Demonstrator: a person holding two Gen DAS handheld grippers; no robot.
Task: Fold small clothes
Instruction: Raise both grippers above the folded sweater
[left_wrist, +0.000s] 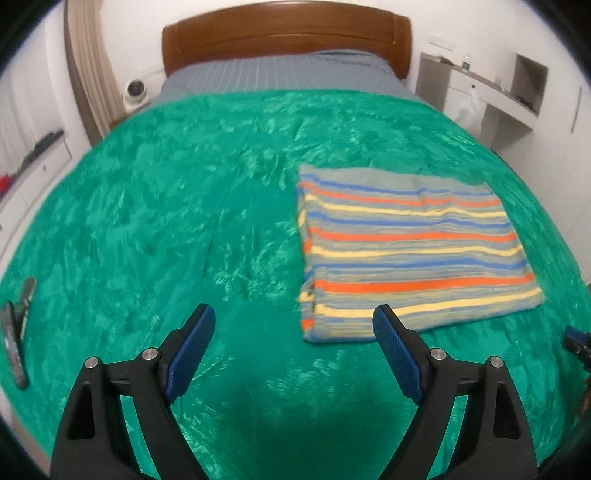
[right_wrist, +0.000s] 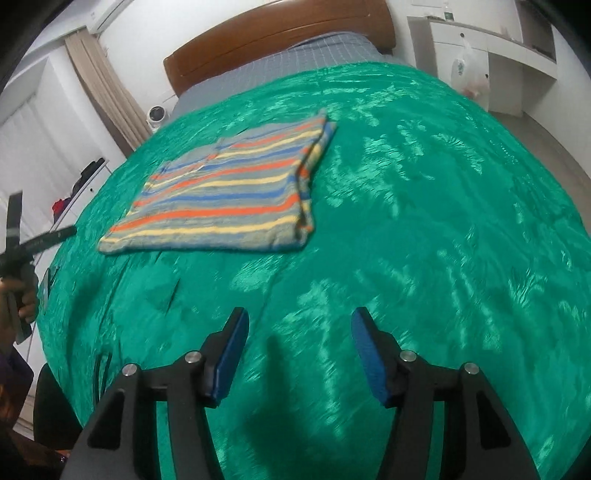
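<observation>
- A folded striped garment (left_wrist: 413, 251) is seen lying flat on a green bedspread (left_wrist: 166, 206), its bands running orange, yellow, blue and grey.
- In the left wrist view, the garment is placed ahead and to the right of the left gripper (left_wrist: 293, 325); its near corner is overlapped in the picture by the tip of the right-hand finger, but whether the two touch cannot be told.
- The left gripper's jaws are held wide apart, and nothing is gripped between the blue pads (left_wrist: 190, 354); only bare bedspread is seen in the gap.
- In the right wrist view, the same garment (right_wrist: 221, 199) is found well ahead and to the left of the right gripper (right_wrist: 299, 332), clear of both fingers.
- The right gripper's jaws are parted to a moderate width and nothing is held by them; green cloth alone is shown between the pads (right_wrist: 231, 358).
- The folded edges of the garment are stacked along the side turned toward the right gripper.
- At the left edge of the right wrist view, the other hand-held tool is glimpsed, grasped by a hand (right_wrist: 26, 295).
- A dark remote-like object (left_wrist: 14, 339) is seen lying at the left edge of the bedspread, well apart from the garment.
- A brown wooden headboard (left_wrist: 284, 33) and a grey sheet (left_wrist: 273, 74) are seen beyond the bedspread.
</observation>
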